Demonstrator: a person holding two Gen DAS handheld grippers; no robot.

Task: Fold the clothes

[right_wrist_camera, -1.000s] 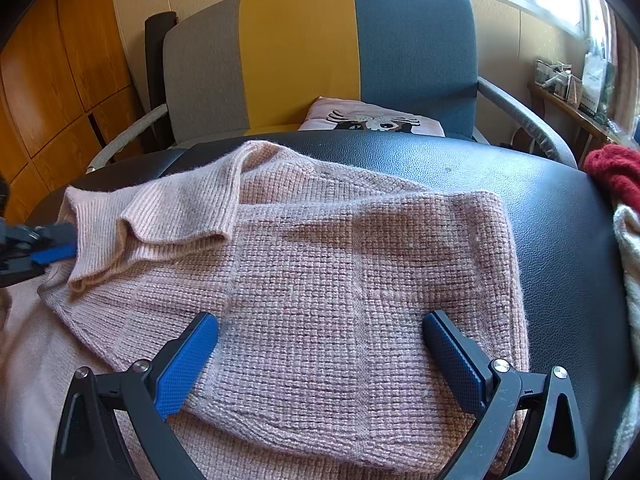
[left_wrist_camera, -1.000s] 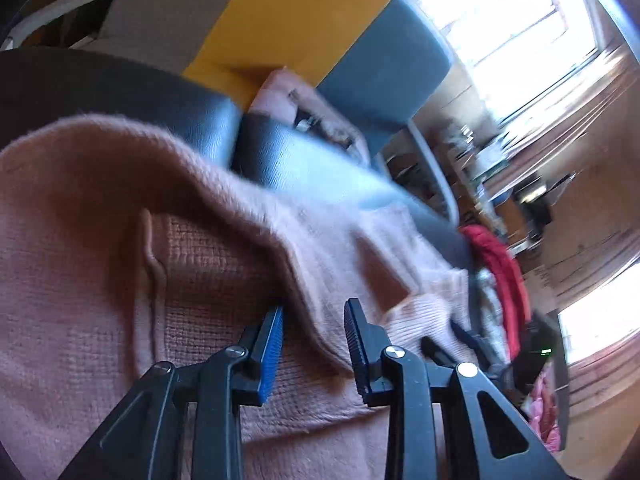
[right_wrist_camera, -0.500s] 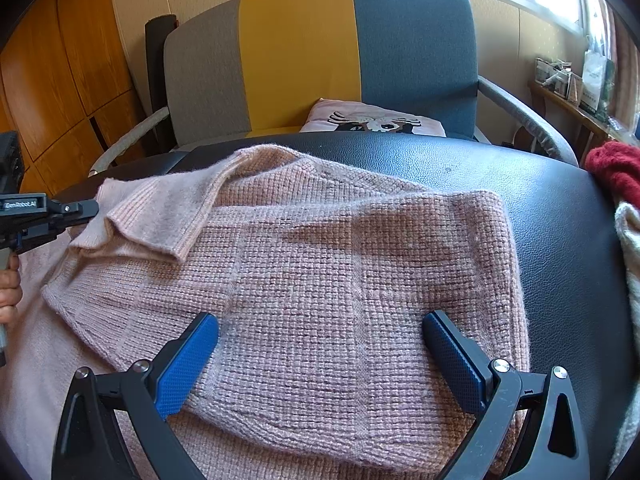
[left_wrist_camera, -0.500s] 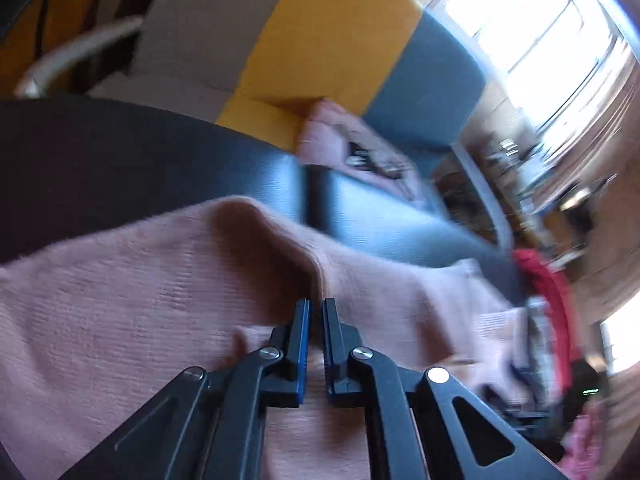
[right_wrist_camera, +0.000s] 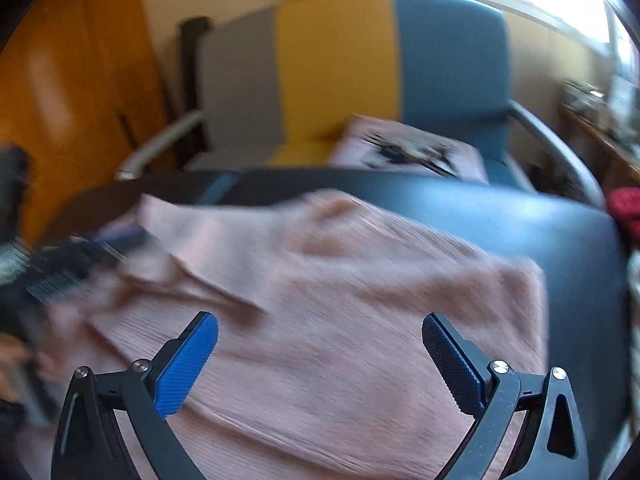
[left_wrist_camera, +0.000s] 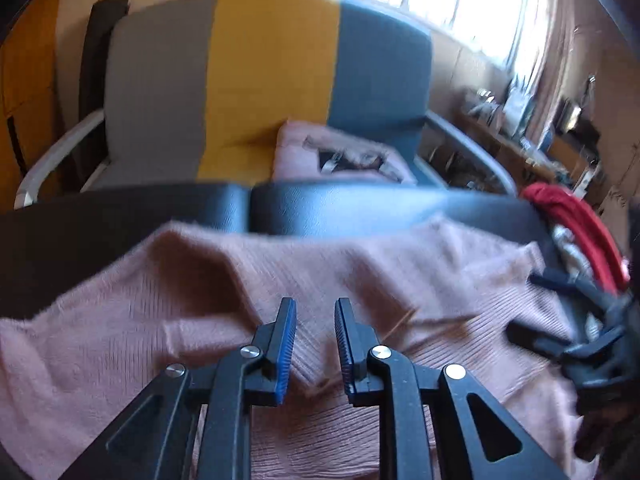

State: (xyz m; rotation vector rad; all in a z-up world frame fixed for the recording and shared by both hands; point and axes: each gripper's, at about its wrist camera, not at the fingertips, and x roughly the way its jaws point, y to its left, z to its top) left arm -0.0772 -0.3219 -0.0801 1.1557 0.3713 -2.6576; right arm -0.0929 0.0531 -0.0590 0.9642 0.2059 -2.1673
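A pink knitted sweater lies spread on a black padded surface, with a fold of it bunched just under my left gripper. That gripper's jaws are opening, a narrow gap shows between the blue pads, and no cloth is pinched in it. In the right wrist view the sweater is blurred, and my right gripper hovers wide open above its near half, holding nothing. The left gripper appears there as a dark blur at the sweater's left edge. The right gripper shows at the right of the left wrist view.
Behind the black surface stands an armchair striped grey, yellow and blue, with a folded pink printed garment on its seat. A red garment lies at the surface's right end. A cluttered shelf runs under the window.
The left gripper, shut on the sleeve fold half a second ago, now has its jaws apart and has rolled level; the fold rests on the sweater. The right gripper has risen, still wide open.
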